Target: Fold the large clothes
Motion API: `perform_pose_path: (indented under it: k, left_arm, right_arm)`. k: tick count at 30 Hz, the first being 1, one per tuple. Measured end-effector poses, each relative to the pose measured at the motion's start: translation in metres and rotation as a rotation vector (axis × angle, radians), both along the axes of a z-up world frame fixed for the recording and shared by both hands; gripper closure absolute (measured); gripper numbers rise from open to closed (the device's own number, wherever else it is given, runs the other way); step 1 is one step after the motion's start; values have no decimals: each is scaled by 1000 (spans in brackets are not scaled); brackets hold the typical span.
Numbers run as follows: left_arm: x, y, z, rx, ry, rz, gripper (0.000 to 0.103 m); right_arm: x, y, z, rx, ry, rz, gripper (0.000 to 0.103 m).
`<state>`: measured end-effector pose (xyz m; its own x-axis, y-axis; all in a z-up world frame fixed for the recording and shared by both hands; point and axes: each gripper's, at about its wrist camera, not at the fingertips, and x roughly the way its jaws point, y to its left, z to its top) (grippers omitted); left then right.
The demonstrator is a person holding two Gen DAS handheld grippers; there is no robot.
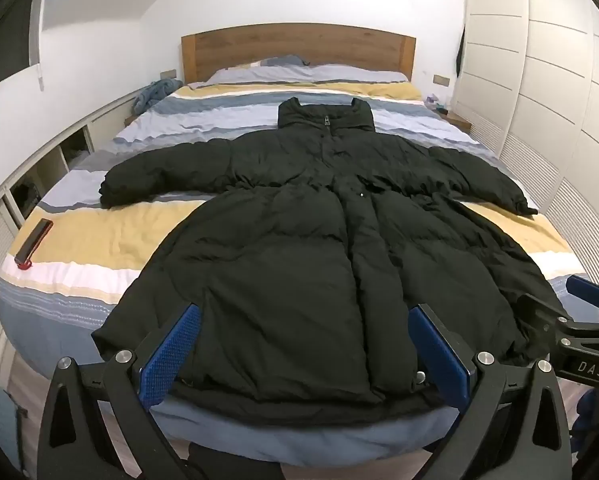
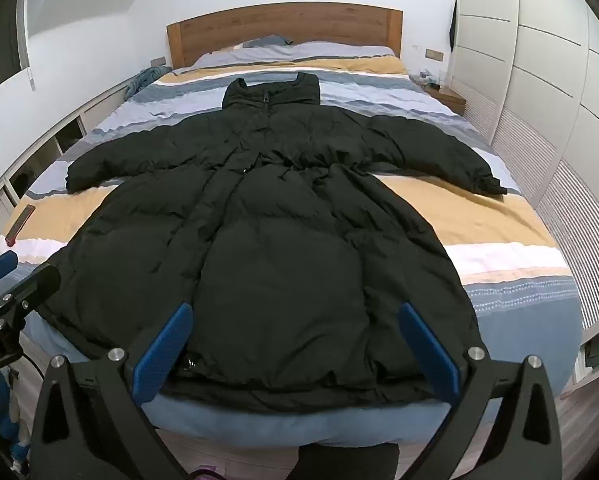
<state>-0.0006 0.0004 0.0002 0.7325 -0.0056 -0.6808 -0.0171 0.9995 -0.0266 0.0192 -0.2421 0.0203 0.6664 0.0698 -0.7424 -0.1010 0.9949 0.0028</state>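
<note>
A black puffer coat (image 1: 299,248) lies spread flat, front side up, on the bed (image 1: 79,240), its hem at the near foot edge and its stand-up collar (image 1: 325,118) toward the wooden headboard (image 1: 297,46). Its long axis runs straight up the bed, hem to collar, with both sleeves stretched out sideways — one toward the left edge, one toward the right.

Going left to right: a slim dark case with a red end (image 1: 33,250) rests on the bedcover near the left edge, well apart from the coat. The left sleeve (image 1: 171,172) ends in a bunched, gathered cuff. The body is wide and rounded, quilted into soft puffy panels with a matte, slightly wrinkled shell; a closed front placket runs up the middle, with a zip pull (image 1: 326,121) at the collar. The waist looks cinched, the fabric puckered there. The right sleeve (image 1: 479,176) reaches its cuff near the right edge of the bed, beside the white panelled wardrobe (image 1: 539,80).

The bedcover is striped across in blue, grey, white and mustard yellow, lightly creased.

The left gripper (image 1: 305,320) hangs over the hem with its blue ridged jaws wide apart, nothing between them but the coat below. The right gripper (image 2: 295,316) hangs likewise over the hem, jaws spread wide and not pressing on the cloth.
</note>
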Motion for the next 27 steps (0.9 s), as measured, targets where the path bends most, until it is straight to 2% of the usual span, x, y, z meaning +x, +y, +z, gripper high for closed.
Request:
perform_pose_path:
  k: [27]
  left_arm:
    - [-7,1,0,0,25,3,1]
  right_arm:
    - [-10,0,1,-6,-15,2,0]
